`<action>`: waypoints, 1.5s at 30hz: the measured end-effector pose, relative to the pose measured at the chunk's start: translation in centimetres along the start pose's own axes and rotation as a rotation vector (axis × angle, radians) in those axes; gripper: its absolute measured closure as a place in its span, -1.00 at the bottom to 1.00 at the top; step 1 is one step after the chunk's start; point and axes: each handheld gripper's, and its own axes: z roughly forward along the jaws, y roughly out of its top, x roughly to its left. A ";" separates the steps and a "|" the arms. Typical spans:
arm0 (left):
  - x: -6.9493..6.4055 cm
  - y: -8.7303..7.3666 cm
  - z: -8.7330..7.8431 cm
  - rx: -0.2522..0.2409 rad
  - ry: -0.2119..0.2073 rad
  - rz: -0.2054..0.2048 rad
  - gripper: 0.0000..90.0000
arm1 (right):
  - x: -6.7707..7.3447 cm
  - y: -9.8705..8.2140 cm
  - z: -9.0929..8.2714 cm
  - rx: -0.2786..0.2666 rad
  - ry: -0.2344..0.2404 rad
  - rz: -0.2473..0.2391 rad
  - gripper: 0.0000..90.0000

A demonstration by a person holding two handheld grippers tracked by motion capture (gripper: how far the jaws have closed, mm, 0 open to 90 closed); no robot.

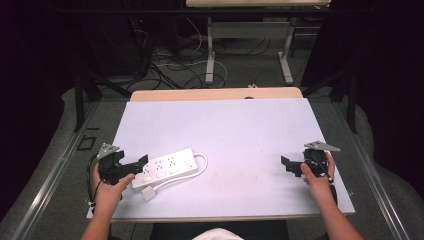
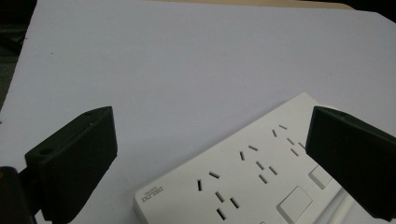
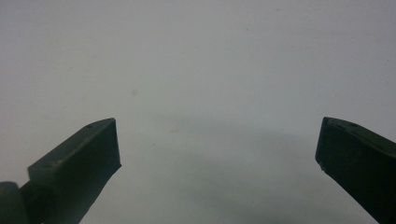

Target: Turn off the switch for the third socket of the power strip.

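A white power strip [image 1: 165,168] lies on the white board at the front left, its white cord [image 1: 202,165] looping round its far end and its plug [image 1: 149,193] resting beside its near edge. My left gripper [image 1: 140,164] sits at the strip's left end, open, its jaws wide apart. In the left gripper view the strip [image 2: 243,182] lies low between the jaws, sockets and a switch facing up. My right gripper [image 1: 287,165] rests over the board at the front right, open, with nothing between its jaws [image 3: 217,158].
The white board [image 1: 225,125] covers a wooden table [image 1: 215,93]. Beyond it are a desk's legs [image 1: 210,55] and tangled cables [image 1: 165,65] on the floor. Metal frame rails [image 1: 55,165] run along both sides.
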 end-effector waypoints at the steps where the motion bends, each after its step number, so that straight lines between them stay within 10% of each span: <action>1: 0.0 0.1 -0.1 0.000 0.002 -0.001 -0.94 | -0.1 0.0 0.0 -0.001 0.001 -0.007 -1.00; 21: -1.3 0.4 -0.6 0.122 -0.008 0.078 -0.25 | 0.3 -0.1 0.2 0.010 0.024 -0.014 -0.95; 45: -2.1 0.5 -0.8 0.196 0.004 -0.020 0.06 | 0.2 -0.2 0.3 0.014 0.026 -0.003 -0.88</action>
